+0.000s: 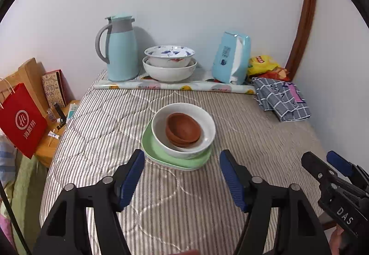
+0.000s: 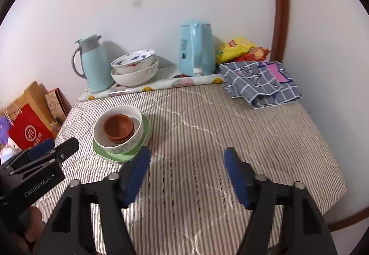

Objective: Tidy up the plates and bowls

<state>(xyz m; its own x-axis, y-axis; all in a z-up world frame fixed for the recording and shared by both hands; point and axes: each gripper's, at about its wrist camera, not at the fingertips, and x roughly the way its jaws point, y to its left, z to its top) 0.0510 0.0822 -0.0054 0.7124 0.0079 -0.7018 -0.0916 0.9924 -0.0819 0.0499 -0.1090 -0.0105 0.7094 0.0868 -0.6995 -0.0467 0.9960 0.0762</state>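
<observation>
Striped quilt [image 1: 207, 186] on a bed against a white wall. I see the brown bowls [image 1: 183, 129] nested in a white bowl [image 1: 208, 127] on green plates [image 1: 153, 150], mid-quilt. My left gripper [image 1: 182, 162] and right gripper [image 2: 187, 159] both stand open, empty, short of the stack.

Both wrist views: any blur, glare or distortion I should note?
Left wrist: sharp, strong fisheye bowing the brown door frame, dark corners, soft even light. Right wrist: same bowing; the tool's blue pads are smeared by motion, while the white bowl stays crisp. No harsh glare in either.
</observation>
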